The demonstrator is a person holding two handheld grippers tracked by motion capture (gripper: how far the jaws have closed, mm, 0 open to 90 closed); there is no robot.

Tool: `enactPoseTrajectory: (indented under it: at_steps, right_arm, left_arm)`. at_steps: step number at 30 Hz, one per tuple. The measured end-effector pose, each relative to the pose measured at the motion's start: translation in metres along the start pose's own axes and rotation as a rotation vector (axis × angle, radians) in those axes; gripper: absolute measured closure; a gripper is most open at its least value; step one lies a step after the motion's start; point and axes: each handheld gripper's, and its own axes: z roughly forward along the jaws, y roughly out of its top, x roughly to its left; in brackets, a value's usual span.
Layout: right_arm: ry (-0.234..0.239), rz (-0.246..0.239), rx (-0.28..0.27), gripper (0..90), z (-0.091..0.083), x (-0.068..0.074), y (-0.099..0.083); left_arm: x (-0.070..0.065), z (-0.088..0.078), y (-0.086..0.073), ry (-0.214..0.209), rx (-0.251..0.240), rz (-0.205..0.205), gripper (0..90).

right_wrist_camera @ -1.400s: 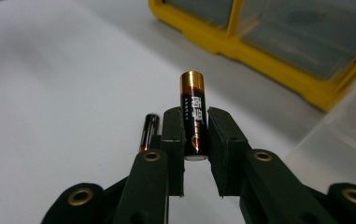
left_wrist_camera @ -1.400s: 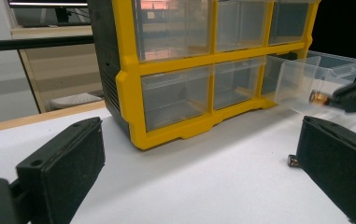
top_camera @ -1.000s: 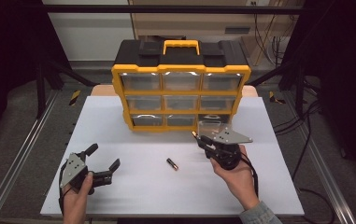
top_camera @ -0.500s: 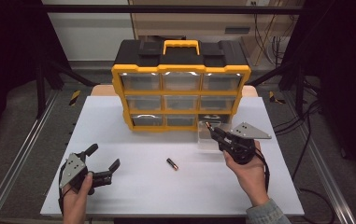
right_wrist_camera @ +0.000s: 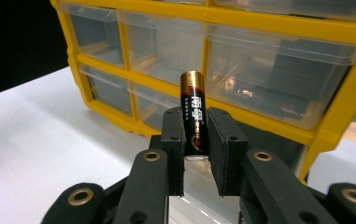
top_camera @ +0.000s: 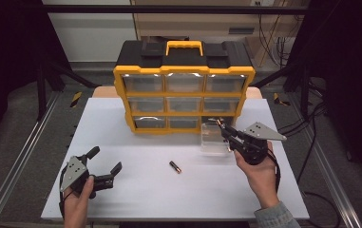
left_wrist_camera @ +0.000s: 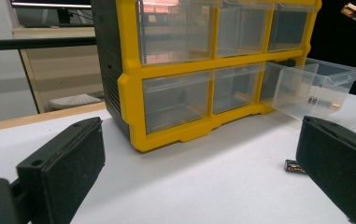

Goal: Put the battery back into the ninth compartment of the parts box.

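The only lettering stands on the battery (right_wrist_camera: 194, 114) pinched upright between the jaws in the right gripper view: pale characters run down its black wrapper beneath the gold cap, with a curved red mark lower down, but the print is too small and blurred to read. The second battery (top_camera: 175, 166) lying on the white table (top_camera: 136, 185) carries no legible print. The yellow drawer cabinet (top_camera: 184, 97) bears no readable label.

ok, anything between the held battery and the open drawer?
Nothing visible. The right gripper is shut on the battery, just above the open drawer, whose top is uncovered. One battery already lies inside, leaving room.
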Motion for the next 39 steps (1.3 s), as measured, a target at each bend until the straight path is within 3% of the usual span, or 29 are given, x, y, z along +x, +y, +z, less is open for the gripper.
enactPoseTrajectory:
  at_steps: [16,39]
  right_arm:
    - [-0.026,0.027,-0.015,76.6,-0.005,-0.014,0.003]
    - [-0.024,0.024,-0.019,76.6,-0.004,-0.014,0.009]
  left_arm:
    - [0.000,0.000,0.000,-0.001,0.001,0.000,1.2]
    - [0.002,-0.001,0.000,0.002,0.000,0.001,1.2]
